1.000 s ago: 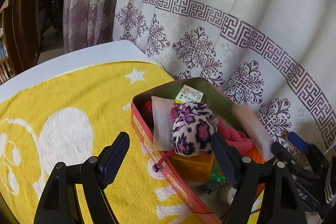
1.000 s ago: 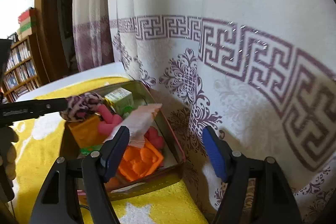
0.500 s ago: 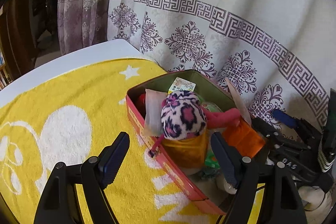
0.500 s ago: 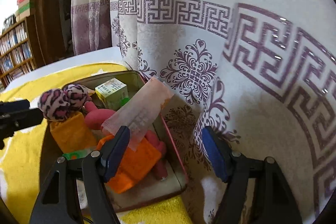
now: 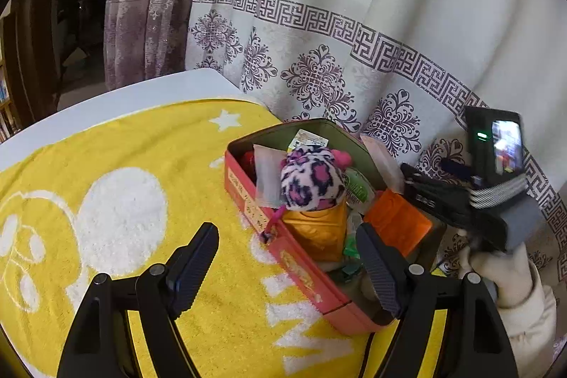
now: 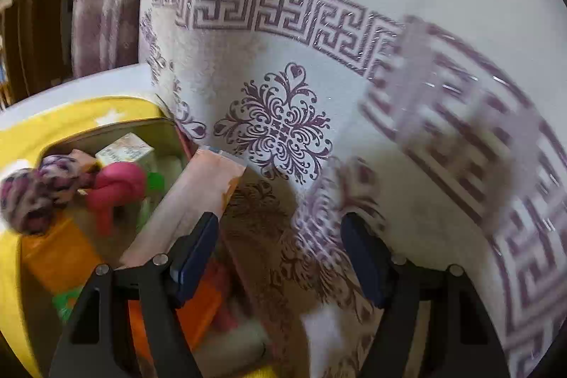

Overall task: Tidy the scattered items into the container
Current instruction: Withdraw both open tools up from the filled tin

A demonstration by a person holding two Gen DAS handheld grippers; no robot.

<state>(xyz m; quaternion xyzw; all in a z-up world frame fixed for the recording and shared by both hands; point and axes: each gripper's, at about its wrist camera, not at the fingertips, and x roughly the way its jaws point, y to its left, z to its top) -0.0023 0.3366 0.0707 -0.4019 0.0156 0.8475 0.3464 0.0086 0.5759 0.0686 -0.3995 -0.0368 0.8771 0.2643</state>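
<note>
1. The left gripper point(image 5: 287, 257) hangs above the yellow towel point(image 5: 117, 165), jaws spread wide with nothing between the pads; the near corner of the red tin box point(image 5: 301, 268) lies under the gap.
2. The red tin box sits on the towel close against the patterned curtain point(image 5: 319, 34) and is heaped with items.
3. On top of the heap lies a leopard-print plush scrunchie point(image 5: 312, 178), resting on an amber-yellow block point(image 5: 317, 229).
4. Beside these are an orange block point(image 5: 398, 222), a clear sachet point(image 5: 267, 174) leaning at the left wall, and a small carton point(image 5: 307, 139) at the far end.
5. A pale pink packet point(image 6: 191, 197) leans over the box's curtain-side rim, seen just ahead of the right gripper's left finger.
6. The right gripper point(image 6: 280, 250) points at the curtain just beyond the box, jaws wide and empty; this view is blurred.
7. In the left view, a gloved hand point(image 5: 503, 271) holds the right gripper by its handle, past the box's right end.
</note>
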